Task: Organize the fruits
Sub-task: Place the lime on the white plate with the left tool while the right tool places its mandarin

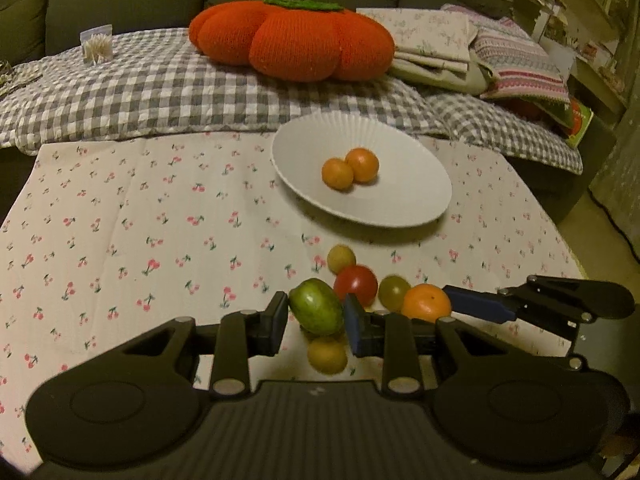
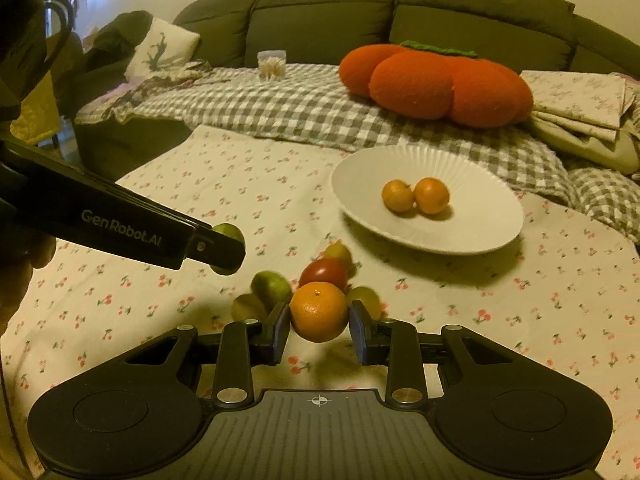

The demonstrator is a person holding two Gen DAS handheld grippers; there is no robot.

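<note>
Left hand-held gripper point(image 1: 316, 316) clamps green fruit point(image 1: 317, 312) (right hand-held gripper point(image 2: 319, 326) clamps orange point(image 2: 319, 312)).

Two oranges point(image 1: 351, 170) on white plate point(image 1: 400, 208), mixed fruits point(image 1: 356, 282) clustered on cloth nearby

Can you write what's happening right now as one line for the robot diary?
left gripper: shut on green fruit | right gripper: shut on orange | white plate: two small oranges | loose fruits by jaws
</note>
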